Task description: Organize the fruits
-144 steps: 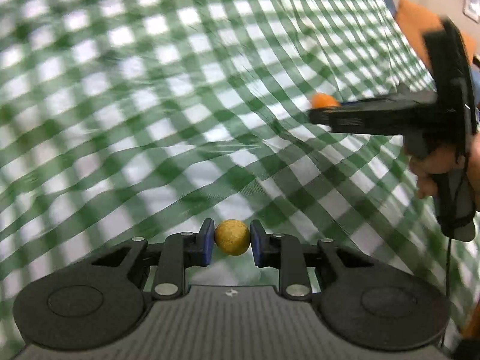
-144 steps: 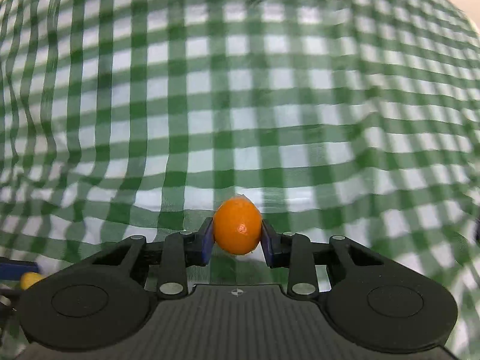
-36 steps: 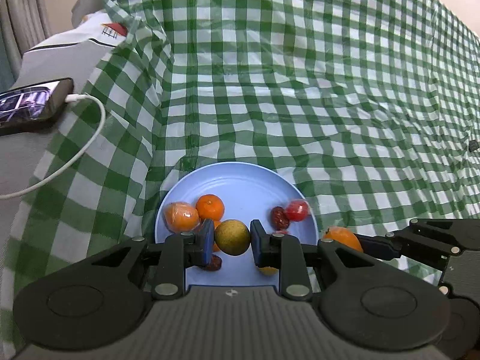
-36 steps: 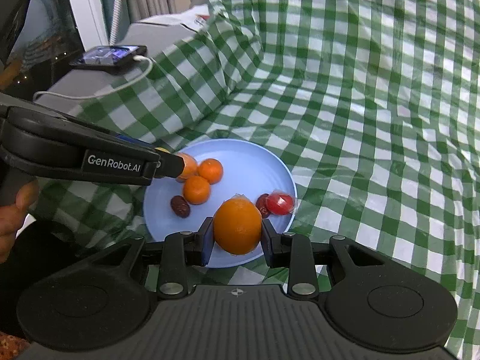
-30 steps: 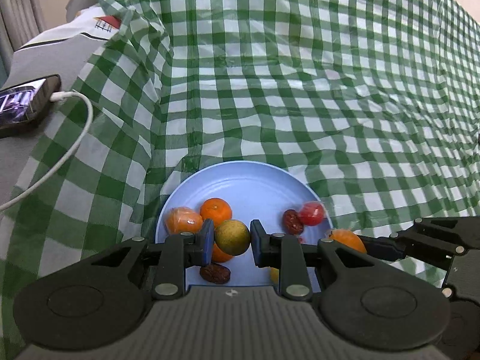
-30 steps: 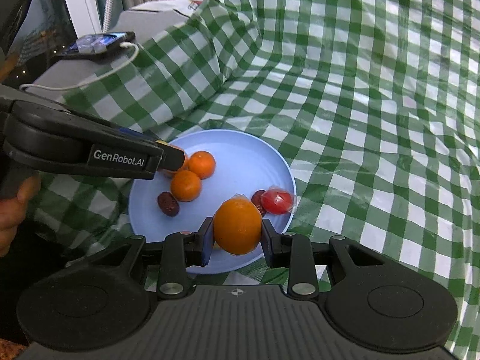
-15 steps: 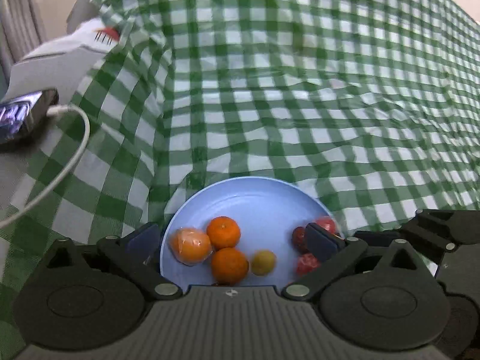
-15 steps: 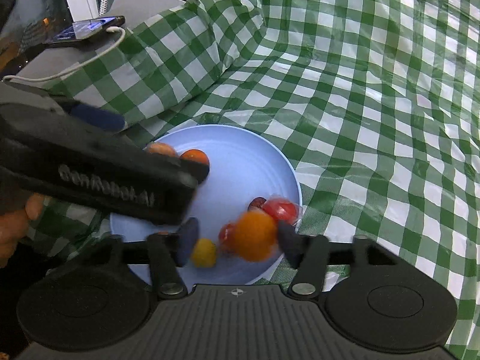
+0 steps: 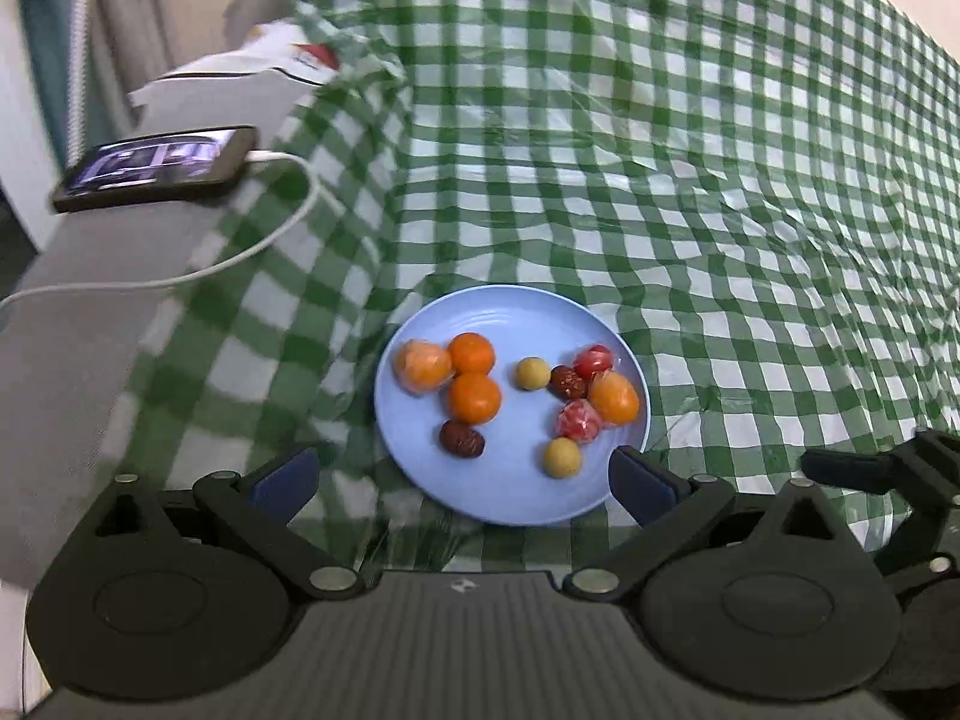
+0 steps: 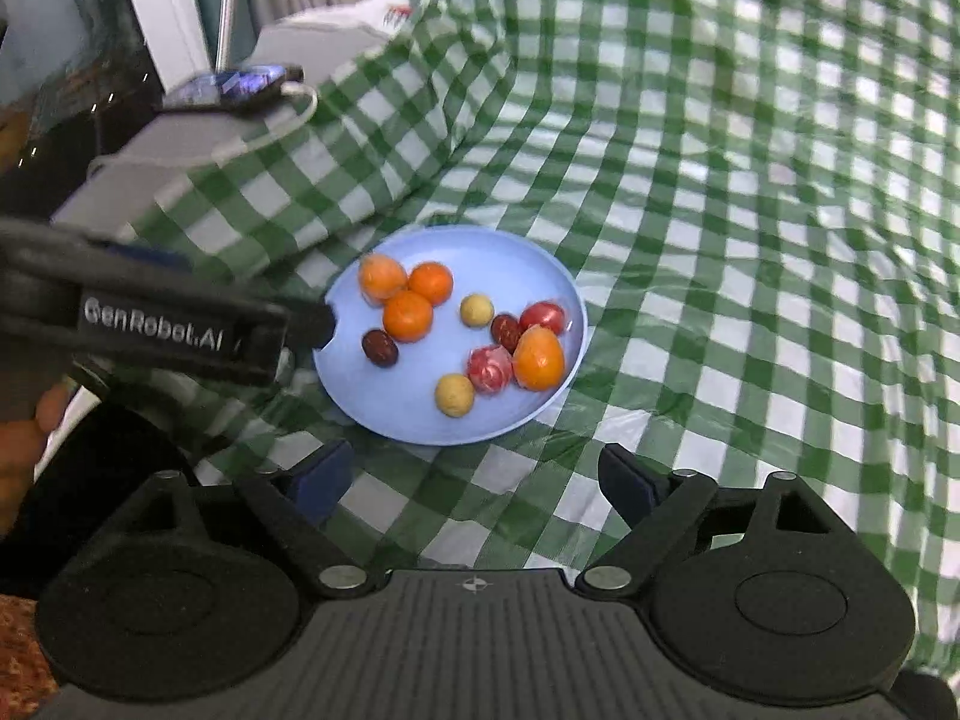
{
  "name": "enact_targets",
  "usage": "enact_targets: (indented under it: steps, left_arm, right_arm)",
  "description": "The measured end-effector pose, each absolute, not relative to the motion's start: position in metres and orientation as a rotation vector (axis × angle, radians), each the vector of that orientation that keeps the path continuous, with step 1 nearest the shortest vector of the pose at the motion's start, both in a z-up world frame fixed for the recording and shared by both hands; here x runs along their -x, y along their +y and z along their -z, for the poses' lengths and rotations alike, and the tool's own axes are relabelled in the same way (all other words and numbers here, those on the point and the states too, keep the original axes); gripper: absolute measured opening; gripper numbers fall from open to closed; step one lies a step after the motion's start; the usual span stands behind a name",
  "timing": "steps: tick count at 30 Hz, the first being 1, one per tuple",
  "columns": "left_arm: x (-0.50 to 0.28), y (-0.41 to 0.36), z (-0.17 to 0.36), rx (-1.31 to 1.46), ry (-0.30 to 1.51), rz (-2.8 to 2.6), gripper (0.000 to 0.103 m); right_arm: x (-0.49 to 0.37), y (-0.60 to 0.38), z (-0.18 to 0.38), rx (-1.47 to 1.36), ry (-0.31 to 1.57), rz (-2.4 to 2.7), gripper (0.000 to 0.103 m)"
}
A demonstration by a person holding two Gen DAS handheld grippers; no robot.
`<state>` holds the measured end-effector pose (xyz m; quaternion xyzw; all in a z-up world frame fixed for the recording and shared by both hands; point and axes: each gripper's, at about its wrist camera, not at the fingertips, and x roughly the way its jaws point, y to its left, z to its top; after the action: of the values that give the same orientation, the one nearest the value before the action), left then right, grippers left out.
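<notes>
A light blue plate [image 9: 501, 324] [image 10: 420, 414] sits on the green checked cloth and holds several fruits: oranges, dark red dates, red wrapped fruits and two small yellow fruits. One small yellow fruit [image 9: 533, 373] lies mid-plate. An oval orange [image 9: 613, 397] [image 10: 538, 358] rests near the right rim. My left gripper [image 9: 462, 477] hangs above the plate's near edge, open and empty. My right gripper [image 10: 474, 477] hovers short of the plate; its jaws are opening with nothing between them. The left gripper's finger [image 10: 312, 324] reaches over the plate's left rim in the right wrist view.
A phone [image 9: 156, 168] [image 10: 240, 84] on a white cable [image 9: 270, 240] lies on a grey surface left of the cloth. A person's hand [image 10: 24, 438] holds the left gripper. The checked cloth [image 9: 720, 210] is rumpled and spreads right and beyond the plate.
Both grippers opened and let go of their fruit: the yellow fruit and the oval orange now lie on the plate. Both grippers pulled back and up from the plate.
</notes>
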<state>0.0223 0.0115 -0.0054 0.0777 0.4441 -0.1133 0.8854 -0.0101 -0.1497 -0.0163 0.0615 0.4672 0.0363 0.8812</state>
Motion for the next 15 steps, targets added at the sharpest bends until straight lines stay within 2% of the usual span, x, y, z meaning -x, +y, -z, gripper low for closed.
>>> enact_targets:
  steps: [2, 15]
  left_arm:
    - [-0.011, 0.01, 0.001, -0.173, 0.918, 0.214, 0.103]
    - [0.045, 0.002, -0.017, -0.244, 0.873, 0.157, 0.103]
  right_arm:
    - [0.02, -0.147, 0.007, -0.118, 0.935, -0.049, 0.095]
    - [0.071, -0.145, -0.018, -0.107, 0.818, -0.002, 0.097]
